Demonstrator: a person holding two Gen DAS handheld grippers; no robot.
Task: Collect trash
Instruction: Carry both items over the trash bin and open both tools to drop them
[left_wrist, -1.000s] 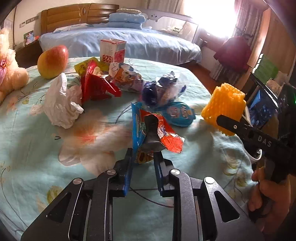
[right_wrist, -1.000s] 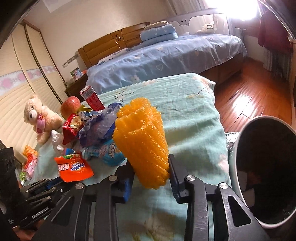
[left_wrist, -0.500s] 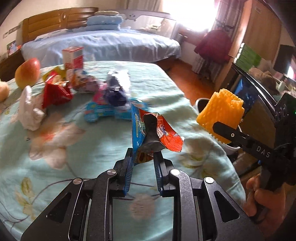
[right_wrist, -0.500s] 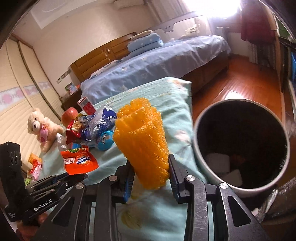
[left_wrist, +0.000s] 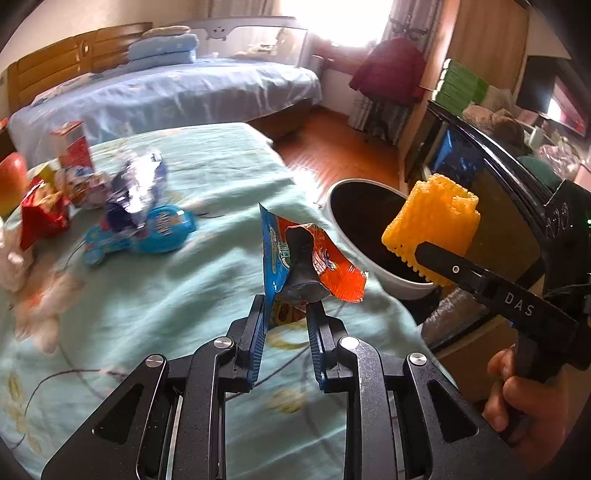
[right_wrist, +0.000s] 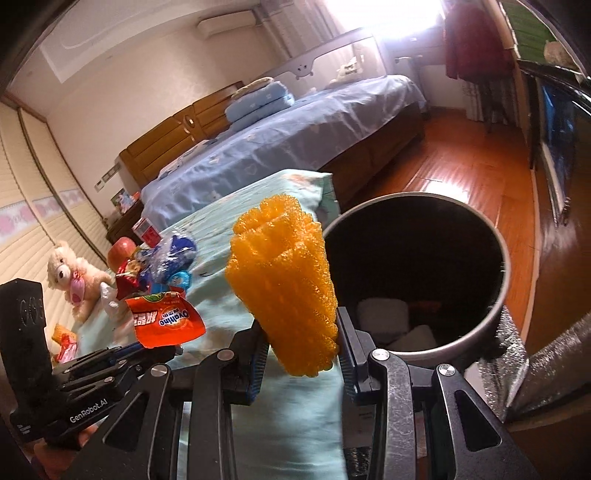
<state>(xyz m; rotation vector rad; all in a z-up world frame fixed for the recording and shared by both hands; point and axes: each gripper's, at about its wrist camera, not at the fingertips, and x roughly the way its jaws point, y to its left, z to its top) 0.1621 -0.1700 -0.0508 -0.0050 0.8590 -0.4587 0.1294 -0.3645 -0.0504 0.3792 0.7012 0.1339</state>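
Note:
My left gripper is shut on an orange and blue snack wrapper, held above the teal bedspread; the wrapper also shows in the right wrist view. My right gripper is shut on an orange foam fruit net, held beside the rim of the round trash bin. In the left wrist view the net hangs over the bin. White crumpled trash lies in the bin's bottom.
Several wrappers, a red bag, a small carton and an apple lie at the far left of the bedspread. A teddy bear sits beyond. A dark cabinet stands right of the bin.
Both grippers have swung right with their loads, from over the bedspread toward the bin. The foam net now sits at the bin's rim, and the wrapper pile has slid left in view.

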